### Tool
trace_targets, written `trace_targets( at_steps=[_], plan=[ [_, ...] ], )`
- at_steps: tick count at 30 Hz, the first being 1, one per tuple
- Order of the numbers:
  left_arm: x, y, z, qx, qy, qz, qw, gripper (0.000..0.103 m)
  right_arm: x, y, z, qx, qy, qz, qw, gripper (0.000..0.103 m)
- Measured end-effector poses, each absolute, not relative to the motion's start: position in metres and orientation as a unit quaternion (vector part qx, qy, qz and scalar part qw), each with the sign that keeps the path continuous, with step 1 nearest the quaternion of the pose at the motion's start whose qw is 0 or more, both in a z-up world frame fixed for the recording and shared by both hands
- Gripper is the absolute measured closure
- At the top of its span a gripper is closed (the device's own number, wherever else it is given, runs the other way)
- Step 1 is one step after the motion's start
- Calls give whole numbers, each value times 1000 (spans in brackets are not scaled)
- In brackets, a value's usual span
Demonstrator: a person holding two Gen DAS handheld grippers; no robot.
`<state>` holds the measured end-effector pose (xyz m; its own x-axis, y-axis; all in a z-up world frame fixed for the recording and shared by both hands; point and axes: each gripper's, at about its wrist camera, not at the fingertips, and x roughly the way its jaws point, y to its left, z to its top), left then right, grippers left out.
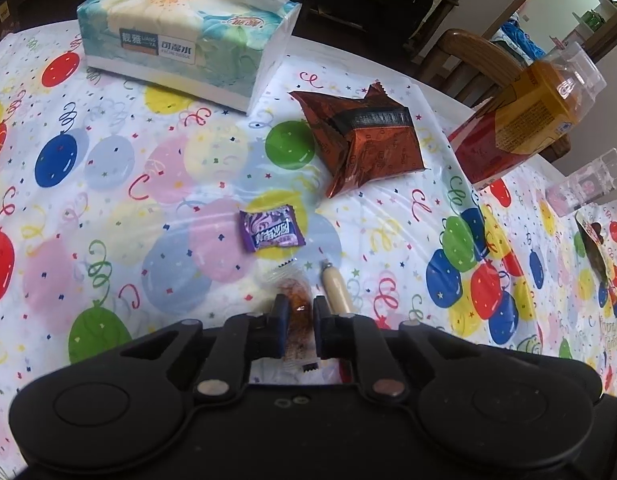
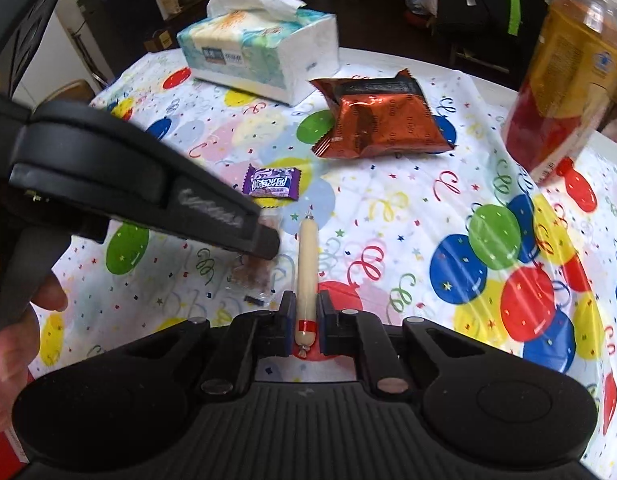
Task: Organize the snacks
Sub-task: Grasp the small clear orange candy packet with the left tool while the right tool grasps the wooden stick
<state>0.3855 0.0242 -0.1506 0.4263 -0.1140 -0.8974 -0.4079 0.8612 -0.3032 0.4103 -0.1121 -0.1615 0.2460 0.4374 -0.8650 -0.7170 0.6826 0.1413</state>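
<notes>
Red-taped sausage (image 2: 307, 280) end shows only beneath right gripper (image 2: 307, 320).

On the worktop (image 1: 108, 208), a tissue pack (image 1: 184, 36) sits at the upper left of the left wrist frame. To its right, near upper centre, lies a foil snack bag (image 1: 368, 140). A jar (image 1: 524, 116) stands at the upper right edge. Below the bag, mid-frame, lies a small candy (image 1: 272, 229). Lower still, a clear-wrapped sweet (image 1: 296, 304) lies between the left tongs (image 1: 300, 320), with a sausage stick (image 2: 307, 264) just to its right, between the right tongs (image 2: 307, 320).
</notes>
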Motion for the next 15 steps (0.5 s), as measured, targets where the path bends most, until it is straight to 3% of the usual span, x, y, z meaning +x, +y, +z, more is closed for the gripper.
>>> trace_targets(
  at_steps=[15],
  plan=[
    [346, 29, -130, -246, 536, 60, 805, 95, 378, -150, -127, -106, 509, 353, 778, 93]
  ],
)
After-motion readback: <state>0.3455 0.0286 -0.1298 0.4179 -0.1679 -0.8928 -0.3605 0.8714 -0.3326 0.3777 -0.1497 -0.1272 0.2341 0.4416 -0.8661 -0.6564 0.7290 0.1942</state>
